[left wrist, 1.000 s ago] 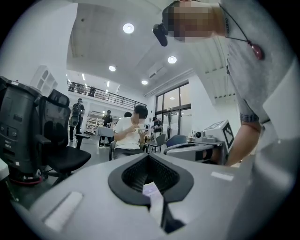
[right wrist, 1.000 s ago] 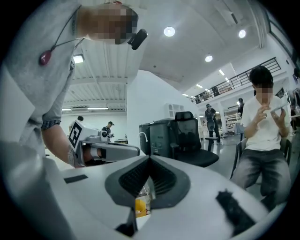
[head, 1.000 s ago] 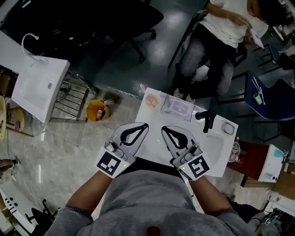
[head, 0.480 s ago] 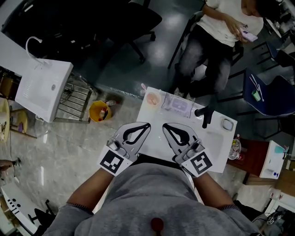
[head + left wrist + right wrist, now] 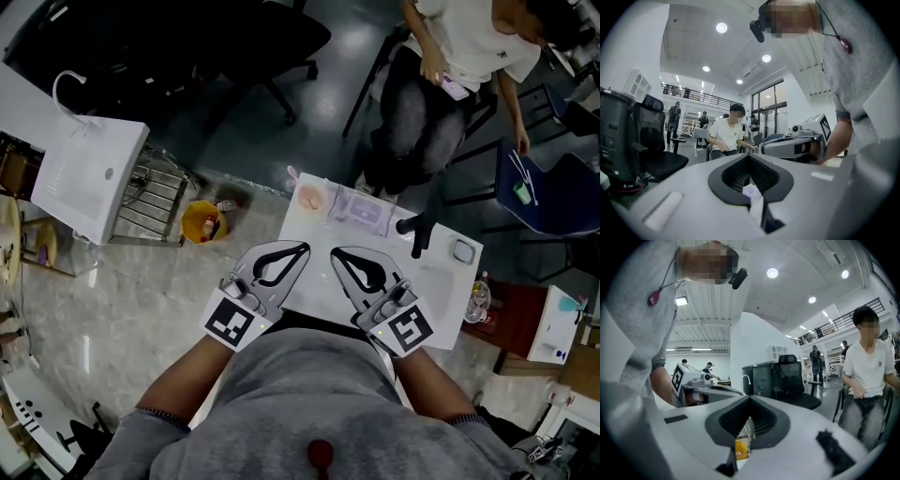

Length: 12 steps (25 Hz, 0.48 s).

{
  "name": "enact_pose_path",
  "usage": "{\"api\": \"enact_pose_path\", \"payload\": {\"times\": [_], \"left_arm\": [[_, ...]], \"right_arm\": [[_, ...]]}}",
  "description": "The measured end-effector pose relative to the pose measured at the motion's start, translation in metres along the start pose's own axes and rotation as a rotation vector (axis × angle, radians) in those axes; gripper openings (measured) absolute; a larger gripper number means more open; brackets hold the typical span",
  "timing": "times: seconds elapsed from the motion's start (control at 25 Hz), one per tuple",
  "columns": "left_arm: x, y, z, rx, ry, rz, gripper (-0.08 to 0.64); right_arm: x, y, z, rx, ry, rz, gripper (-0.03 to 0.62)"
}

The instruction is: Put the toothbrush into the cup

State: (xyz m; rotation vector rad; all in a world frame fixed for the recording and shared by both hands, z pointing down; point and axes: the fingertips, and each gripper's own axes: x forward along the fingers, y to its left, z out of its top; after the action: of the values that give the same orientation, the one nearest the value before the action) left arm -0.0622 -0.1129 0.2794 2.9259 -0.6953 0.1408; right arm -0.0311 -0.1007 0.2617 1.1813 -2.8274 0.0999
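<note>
A small white washstand top (image 5: 309, 281) lies below me in the head view. A pink cup (image 5: 309, 200) stands at its far left corner. Just beyond the cup is a thin pale thing (image 5: 292, 174); I cannot tell whether it is the toothbrush. My left gripper (image 5: 301, 248) and right gripper (image 5: 335, 254) hover side by side over the near edge, both shut with nothing between the jaws. In the left gripper view the left gripper (image 5: 749, 156) points level across the room, and so does the right gripper (image 5: 749, 397) in the right gripper view.
A clear flat pack (image 5: 359, 215) lies beside the cup, with a black tap (image 5: 416, 232) and a drain (image 5: 463, 253) to the right. On the floor at left are a yellow bin (image 5: 198, 225) and a wire rack (image 5: 150, 192). A seated person (image 5: 441, 84) faces the far side.
Both grippers have stayed almost in place and remain shut; the left one has edged slightly right. The seated person beyond the washstand has shifted position.
</note>
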Motion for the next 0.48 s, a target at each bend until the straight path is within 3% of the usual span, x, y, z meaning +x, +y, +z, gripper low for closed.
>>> {"api": "enact_pose_path", "payload": {"times": [0.48], "left_arm": [[-0.0002, -0.0003, -0.0057, 0.011, 0.013, 0.005, 0.008]], "right_arm": [[-0.0016, -0.0021, -0.0035, 0.007, 0.009, 0.005, 0.014]]}}
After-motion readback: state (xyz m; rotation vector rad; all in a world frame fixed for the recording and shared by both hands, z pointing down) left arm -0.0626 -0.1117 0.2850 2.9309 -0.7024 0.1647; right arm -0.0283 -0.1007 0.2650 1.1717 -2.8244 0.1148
